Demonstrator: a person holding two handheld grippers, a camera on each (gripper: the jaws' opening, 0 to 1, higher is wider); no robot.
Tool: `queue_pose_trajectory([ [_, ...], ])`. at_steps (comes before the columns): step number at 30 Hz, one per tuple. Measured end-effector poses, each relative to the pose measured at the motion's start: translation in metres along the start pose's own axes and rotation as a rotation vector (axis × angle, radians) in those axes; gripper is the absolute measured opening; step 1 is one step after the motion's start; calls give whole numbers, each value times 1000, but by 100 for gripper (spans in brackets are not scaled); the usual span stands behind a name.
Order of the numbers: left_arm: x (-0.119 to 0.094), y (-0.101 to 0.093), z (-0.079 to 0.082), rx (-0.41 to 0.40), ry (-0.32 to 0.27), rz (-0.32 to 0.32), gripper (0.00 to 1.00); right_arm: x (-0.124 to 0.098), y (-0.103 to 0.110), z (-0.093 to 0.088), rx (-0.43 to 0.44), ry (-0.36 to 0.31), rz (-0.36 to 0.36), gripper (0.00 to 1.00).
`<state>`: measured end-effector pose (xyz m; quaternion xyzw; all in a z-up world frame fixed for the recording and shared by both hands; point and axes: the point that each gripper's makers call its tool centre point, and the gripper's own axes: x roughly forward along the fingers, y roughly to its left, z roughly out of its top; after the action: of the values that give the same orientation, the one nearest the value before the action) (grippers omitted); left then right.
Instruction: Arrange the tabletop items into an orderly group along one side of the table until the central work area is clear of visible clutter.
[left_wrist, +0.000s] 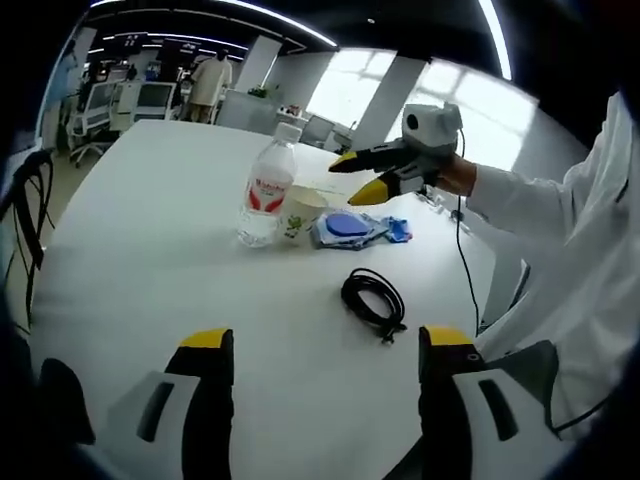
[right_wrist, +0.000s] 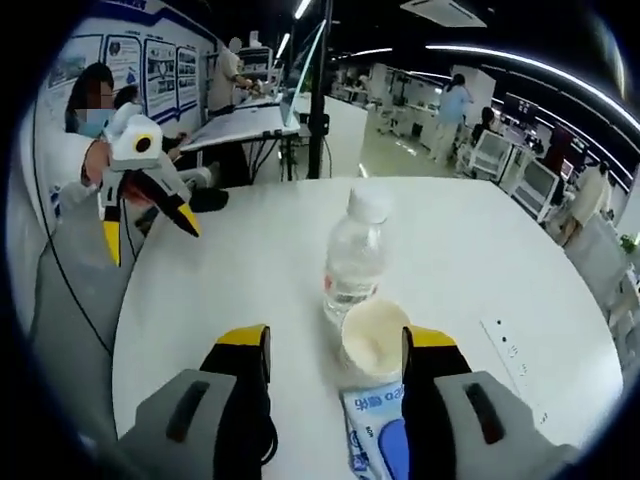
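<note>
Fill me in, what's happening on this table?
A person holds a gripper in each hand over a white table. Both are open and hold nothing. The right gripper hovers above the paper cup, beside the water bottle and blue packet. The black cable lies apart, nearer the left gripper.

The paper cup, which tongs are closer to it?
Right. The right tongs hover right over the paper cup; the left tongs hang back across the table.

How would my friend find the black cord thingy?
Look on the white table. A bottle, a cup and a blue packet sit in a row. The cord lies alone nearer the camera, the one black, coiled thing.
</note>
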<state>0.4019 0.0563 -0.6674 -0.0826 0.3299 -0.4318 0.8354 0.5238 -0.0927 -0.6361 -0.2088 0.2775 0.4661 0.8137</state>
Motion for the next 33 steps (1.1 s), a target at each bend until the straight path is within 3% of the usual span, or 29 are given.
queue_pose_trajectory([
  [15,-9,-5,10,26,-23,18,79,-37,-4,5,211,-155,-135,56],
  [33,1,-30,31,103,-19,-17,79,-96,1,-28,361,-223,-276,57],
])
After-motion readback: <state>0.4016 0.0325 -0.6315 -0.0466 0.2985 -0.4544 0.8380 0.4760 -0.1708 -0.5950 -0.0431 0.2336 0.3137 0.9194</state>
